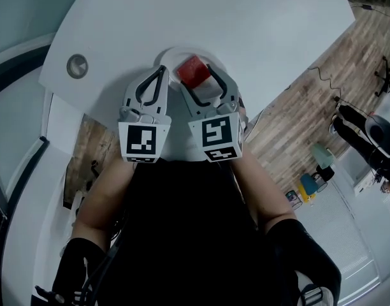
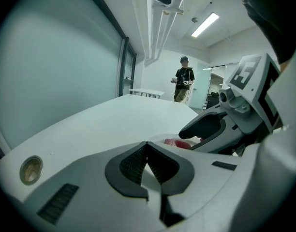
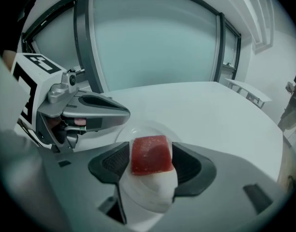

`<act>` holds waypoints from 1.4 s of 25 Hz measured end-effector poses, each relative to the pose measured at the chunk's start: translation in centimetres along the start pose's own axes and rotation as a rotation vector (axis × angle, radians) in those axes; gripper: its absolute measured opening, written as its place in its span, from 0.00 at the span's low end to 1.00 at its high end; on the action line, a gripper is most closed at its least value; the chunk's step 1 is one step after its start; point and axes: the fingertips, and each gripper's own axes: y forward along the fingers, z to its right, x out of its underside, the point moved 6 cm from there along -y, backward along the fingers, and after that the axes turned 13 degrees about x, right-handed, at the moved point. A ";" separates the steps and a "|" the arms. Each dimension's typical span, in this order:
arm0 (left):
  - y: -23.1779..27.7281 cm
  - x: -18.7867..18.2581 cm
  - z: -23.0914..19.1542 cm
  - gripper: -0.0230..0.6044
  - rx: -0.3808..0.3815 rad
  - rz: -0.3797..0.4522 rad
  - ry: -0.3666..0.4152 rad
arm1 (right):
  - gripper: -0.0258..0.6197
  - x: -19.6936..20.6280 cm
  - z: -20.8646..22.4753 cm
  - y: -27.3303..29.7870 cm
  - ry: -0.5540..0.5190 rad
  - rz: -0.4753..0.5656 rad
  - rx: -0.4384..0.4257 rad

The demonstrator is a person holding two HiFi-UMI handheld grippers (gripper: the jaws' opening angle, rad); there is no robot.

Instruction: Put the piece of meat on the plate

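Note:
A red, blocky piece of meat (image 1: 192, 69) (image 3: 150, 153) sits between the pads of my right gripper (image 1: 196, 76) (image 3: 151, 162), which is shut on it. It hangs just over a small white plate (image 1: 162, 57) (image 3: 131, 131) near the front edge of the white table (image 1: 246, 24). My left gripper (image 1: 160, 72) (image 2: 147, 145) is beside it on the left, its jaws shut with nothing between them. From the left gripper view the meat (image 2: 177, 142) shows as a sliver under the right gripper (image 2: 211, 127).
A round metal grommet (image 1: 77, 65) (image 2: 31, 169) is set in the table to the left of the plate. Wooden floor (image 1: 322, 107) lies past the table's right edge. A person (image 2: 183, 83) stands far off beside another table (image 2: 147, 93).

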 end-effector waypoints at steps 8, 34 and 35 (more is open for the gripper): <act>-2.6 -3.1 1.8 0.02 0.010 0.095 0.048 | 0.25 -2.7 1.7 -4.9 0.137 0.223 0.099; -13.6 -13.2 17.3 0.02 -0.094 0.425 0.218 | 0.04 -5.1 3.5 -27.0 0.230 0.852 0.182; -14.1 -13.3 18.3 0.02 -0.107 0.434 0.223 | 0.04 -4.7 3.5 -28.0 0.225 0.870 0.179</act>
